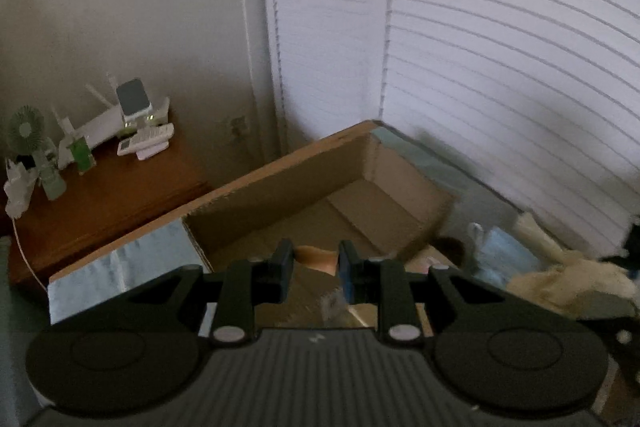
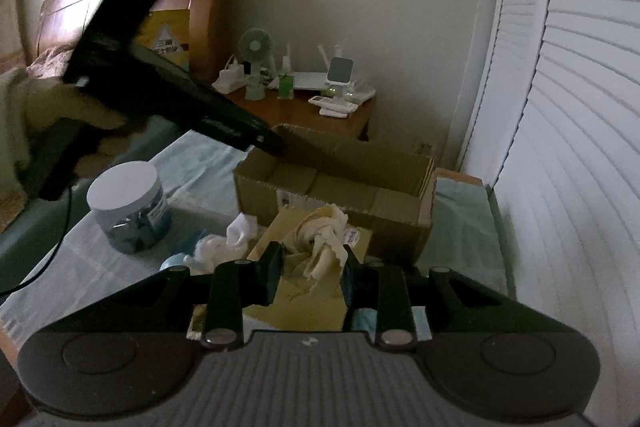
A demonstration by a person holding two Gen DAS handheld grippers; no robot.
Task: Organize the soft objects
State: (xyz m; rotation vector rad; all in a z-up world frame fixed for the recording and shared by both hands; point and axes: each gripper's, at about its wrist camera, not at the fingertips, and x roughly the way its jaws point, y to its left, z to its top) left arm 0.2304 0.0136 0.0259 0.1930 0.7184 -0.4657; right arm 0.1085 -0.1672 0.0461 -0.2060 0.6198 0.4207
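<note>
**STATUS: SOFT ITEMS STILL OUTSIDE BOX**

While the knotted cream cloth (image 2: 322,243) lies on the flat yellow-brown envelope (image 2: 296,291) just in front of the cardboard box (image 2: 336,183), sorting looks early-stage. The box interior appears mostly bare: brown corrugated walls, flaps folded in, one pale tan item (image 1: 316,259) visible low inside in the left wrist view, blurred, ID not possible.

Right gripper (image 2: 308,269): fingers apart, cloth bundle between them, contact w/ pads not confirmed. Judged as approach for a pick, not yet a hold.

Left gripper (image 1: 314,267): fingers apart, nothing clamped, hovering over the box's near edge, pointing into it.

Remaining items, approx. left of the envelope: white crumpled fabric (image 2: 240,231), limp and wrinkled; a pale blue soft piece (image 2: 174,261), partly hidden. All rest on the light blue bed cover (image 2: 200,163).

Non-task: round jar w/ white lid (image 2: 128,211), rigid, smooth. Wooden nightstand (image 2: 304,111) behind the box carries a small fan (image 2: 254,47) and a router (image 2: 316,81). White slatted doors (image 2: 580,107) at right.

Est.: most of the job left.
</note>
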